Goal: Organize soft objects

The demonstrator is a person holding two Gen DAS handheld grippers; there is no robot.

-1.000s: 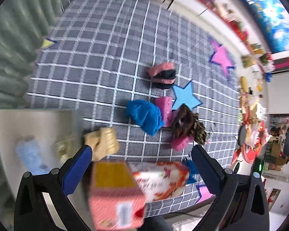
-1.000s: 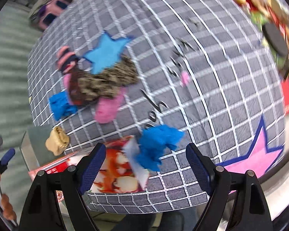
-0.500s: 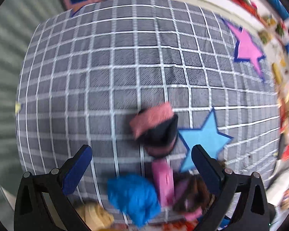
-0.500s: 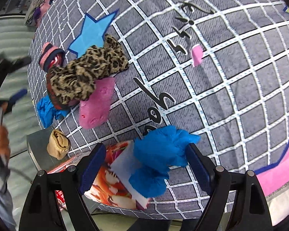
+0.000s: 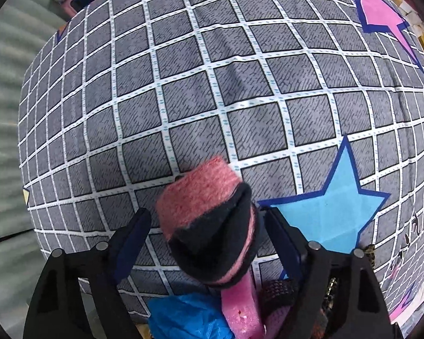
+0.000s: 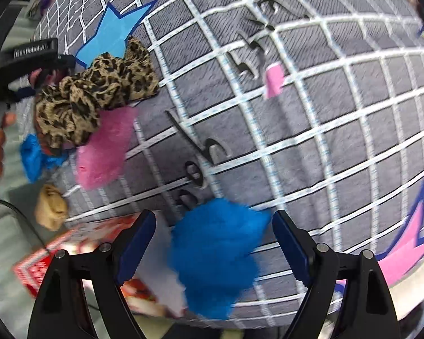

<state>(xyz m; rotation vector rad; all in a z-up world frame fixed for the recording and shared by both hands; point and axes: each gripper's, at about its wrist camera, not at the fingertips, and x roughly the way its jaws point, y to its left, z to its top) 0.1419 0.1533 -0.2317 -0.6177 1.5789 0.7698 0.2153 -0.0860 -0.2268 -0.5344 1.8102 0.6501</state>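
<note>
My left tool [image 5: 205, 226] is closing around the pink-and-black sock roll [image 5: 209, 226] on the checked bed cover [image 5: 212, 99], its right pad touching. My right tool [image 6: 213, 240] stands wide over the blue cloth wad [image 6: 214, 254]. Both are light and squashy, so I'd pinch mid-bulk.

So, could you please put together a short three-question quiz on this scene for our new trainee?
1. True or false: the pink and black rolled sock lies between the left gripper fingers.
2. Which item lies between the right gripper fingers? A) leopard-print cloth B) blue fuzzy cloth C) tan bundle
3. Fill in: the printed blue star on the grid-pattern sheet lies to the ____ of the sock in the left wrist view.

Key:
1. True; the jaws are closing around it.
2. B; those jaws stand open and are not pressing on the cloth.
3. right
</note>
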